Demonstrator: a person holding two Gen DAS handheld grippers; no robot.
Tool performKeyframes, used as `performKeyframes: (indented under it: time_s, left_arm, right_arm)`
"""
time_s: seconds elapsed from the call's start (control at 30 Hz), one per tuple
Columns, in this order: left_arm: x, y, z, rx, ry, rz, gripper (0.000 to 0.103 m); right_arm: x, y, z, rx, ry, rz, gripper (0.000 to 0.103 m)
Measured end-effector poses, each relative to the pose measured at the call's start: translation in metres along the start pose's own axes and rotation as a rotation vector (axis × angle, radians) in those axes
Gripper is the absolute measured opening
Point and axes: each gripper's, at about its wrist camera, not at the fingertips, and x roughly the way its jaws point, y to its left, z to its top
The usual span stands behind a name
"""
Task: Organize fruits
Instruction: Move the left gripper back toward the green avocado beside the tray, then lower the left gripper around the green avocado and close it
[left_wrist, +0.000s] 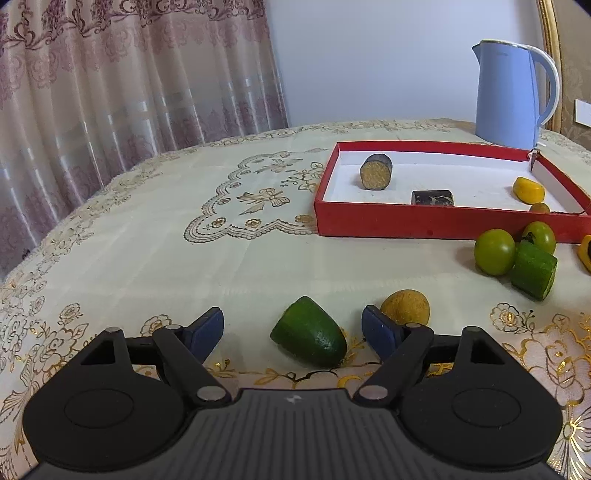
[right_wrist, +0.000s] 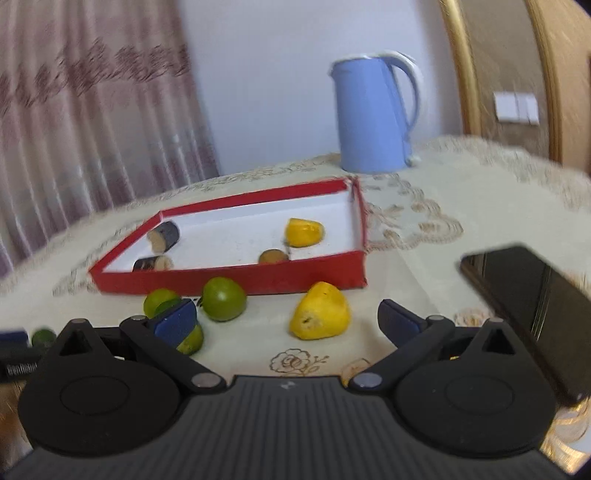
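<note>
My left gripper (left_wrist: 293, 330) is open, and a green cone-shaped fruit piece (left_wrist: 308, 338) lies on the cloth between its blue pads, untouched. A tan round fruit (left_wrist: 406, 308) sits just past the right pad. My right gripper (right_wrist: 286, 317) is open too, with a yellow fruit piece (right_wrist: 320, 312) between its fingers, apart from both. The red tray (left_wrist: 406, 221) (right_wrist: 229, 282) holds two dark cut pieces (left_wrist: 376, 171), a yellow piece (right_wrist: 303, 232) and a small brown one. Green round fruits (left_wrist: 494, 251) (right_wrist: 224, 298) and a green cylinder (left_wrist: 533, 270) lie in front of the tray.
A blue kettle (left_wrist: 511, 96) (right_wrist: 373, 114) stands behind the tray at the table's far edge. A dark phone-like slab (right_wrist: 532, 310) lies at the right in the right wrist view. Curtains hang beyond the left edge; a gold-framed chair back rises at the right.
</note>
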Motion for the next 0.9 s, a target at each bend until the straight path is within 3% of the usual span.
performKeyframes:
  time_s: [0.1, 0.23, 0.47, 0.9]
  left_arm:
    - [0.001, 0.003, -0.001, -0.010, -0.001, -0.006, 0.083]
    - [-0.001, 0.008, -0.004, -0.029, -0.004, -0.016, 0.083]
    - [-0.002, 0.025, -0.008, -0.117, 0.005, -0.098, 0.083]
    - [-0.004, 0.029, -0.011, -0.150, -0.009, -0.130, 0.082]
  right_arm:
    - [0.002, -0.014, -0.002, 0.097, 0.015, 0.027, 0.103]
    - [-0.006, -0.023, -0.008, 0.155, -0.048, 0.038, 0.103]
    - [-0.010, -0.017, -0.009, 0.099, -0.061, 0.039, 0.103]
    - [-0.016, -0.009, -0.011, 0.048, -0.091, 0.018, 0.103]
